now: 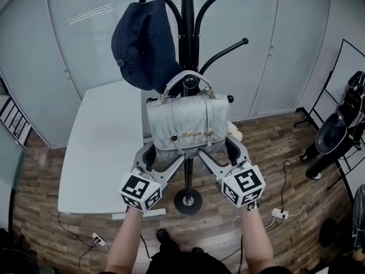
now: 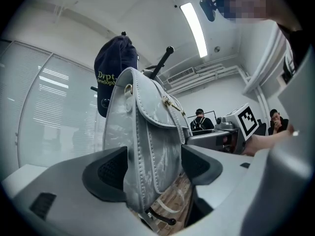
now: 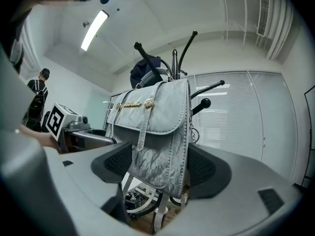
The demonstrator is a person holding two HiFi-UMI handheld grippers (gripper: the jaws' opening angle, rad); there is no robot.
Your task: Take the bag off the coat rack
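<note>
A silver-grey handbag (image 1: 188, 124) hangs by its top handle on the black coat rack (image 1: 187, 16), below a navy cap (image 1: 145, 44). My left gripper (image 1: 155, 160) is at the bag's lower left corner and my right gripper (image 1: 221, 153) at its lower right corner. In the left gripper view the bag (image 2: 147, 146) hangs between the wide-set jaws of the left gripper (image 2: 150, 168), its sides close to the pads without being squeezed. The right gripper view shows the same: the bag (image 3: 157, 136) sits unpinched between the spread jaws of the right gripper (image 3: 160, 163).
A white table (image 1: 102, 147) stands left of the rack. The rack's round base (image 1: 188, 200) rests on the wooden floor just ahead of my hands. Cables and a power strip (image 1: 279, 213) lie at the right, with black equipment (image 1: 336, 136) further right. People are in the background.
</note>
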